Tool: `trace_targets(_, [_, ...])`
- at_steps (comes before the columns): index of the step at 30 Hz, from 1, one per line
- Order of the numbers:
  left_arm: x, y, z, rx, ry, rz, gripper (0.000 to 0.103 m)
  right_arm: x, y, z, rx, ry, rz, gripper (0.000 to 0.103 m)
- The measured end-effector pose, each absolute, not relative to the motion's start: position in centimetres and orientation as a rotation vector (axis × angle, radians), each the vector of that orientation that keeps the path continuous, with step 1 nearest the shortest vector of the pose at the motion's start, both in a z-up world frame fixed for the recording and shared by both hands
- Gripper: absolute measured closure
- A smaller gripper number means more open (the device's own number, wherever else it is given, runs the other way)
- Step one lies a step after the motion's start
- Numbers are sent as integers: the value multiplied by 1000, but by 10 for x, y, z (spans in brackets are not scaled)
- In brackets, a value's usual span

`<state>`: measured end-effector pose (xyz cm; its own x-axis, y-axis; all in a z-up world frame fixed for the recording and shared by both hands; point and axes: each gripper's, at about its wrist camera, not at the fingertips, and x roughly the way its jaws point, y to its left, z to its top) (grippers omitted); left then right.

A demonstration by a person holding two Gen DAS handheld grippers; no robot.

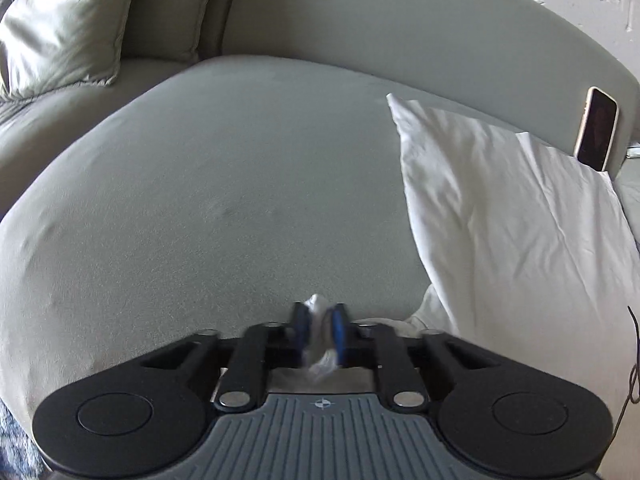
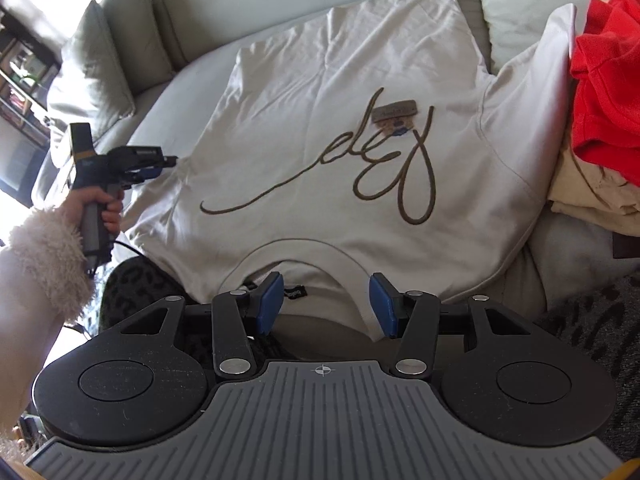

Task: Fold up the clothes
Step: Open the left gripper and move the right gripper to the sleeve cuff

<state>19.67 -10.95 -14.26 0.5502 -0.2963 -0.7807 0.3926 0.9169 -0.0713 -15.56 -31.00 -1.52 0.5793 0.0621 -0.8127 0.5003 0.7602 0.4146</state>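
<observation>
Wide bare stretch of sofa seat (image 1: 224,184) lies open ahead of your left gripper (image 1: 320,330); nothing on it. White shirt (image 2: 340,132) covers the seat's right part. Phone (image 1: 596,128) leans on the backrest there. Clothes pile (image 2: 600,100) walls off your right side. Cushion (image 1: 68,20) fills the far left corner.

The left black two-finger gripper with blue pads (image 1: 320,330) had its jaws pinched nearly together on a fold of white fabric (image 1: 318,344). The person's left hand (image 2: 102,208), in a fluffy cream cuff (image 2: 48,256), gripped its handle, jaws pointing sideways. The right black two-finger gripper with blue pads (image 2: 326,306) stood with jaws parted, nothing pressed between them, angled downward.
</observation>
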Motion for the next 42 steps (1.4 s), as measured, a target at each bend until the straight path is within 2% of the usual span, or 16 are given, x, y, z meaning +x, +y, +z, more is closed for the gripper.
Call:
trace_targets(3, [184, -100, -130, 114, 768, -336, 98, -154, -310, -17, 676, 940, -276, 49])
trace_targets(6, [188, -96, -134, 92, 797, -259, 95, -153, -310, -18, 674, 940, -273, 49])
trace_targets(8, [197, -95, -145, 88, 866, -223, 85, -152, -310, -19, 677, 944, -275, 49])
trace_targets(9, [199, -95, -146, 80, 879, -215, 84, -153, -310, -18, 677, 943, -274, 49])
trace_targets(11, [197, -95, -139, 69, 864, -215, 67, -155, -309, -15, 673, 931, -264, 49])
trace_targets(13, [187, -94, -126, 76, 830, -203, 63, -159, -309, -12, 672, 917, -266, 48])
trace_targets(19, [120, -89, -76, 78, 736, -276, 63, -173, -326, -14, 729, 866, -335, 48])
trace_targets(22, [77, -96, -61, 76, 765, -397, 63, -174, -330, -20, 713, 862, -375, 55])
trace_targets(24, [45, -110, -62, 74, 816, -520, 63, -174, -333, -24, 694, 867, -404, 62])
trace_targets(27, [13, -139, -71, 116, 873, -654, 60, -175, -337, -29, 689, 861, -432, 62])
trace_targets(31, [-17, -184, -98, 211, 875, -724, 62, -172, -343, -39, 683, 837, -462, 61])
trace_targets(35, [-43, -217, -130, 337, 873, -782, 61, -165, -325, -60, 519, 947, -429, 61])
trace_targets(38, [-59, -219, -130, 428, 837, -775, 61, -161, -306, -69, 352, 1043, -404, 62])
trace_targets(42, [-53, -205, -118, 377, 1009, -773, 62, -165, -308, -72, 402, 1142, -417, 61])
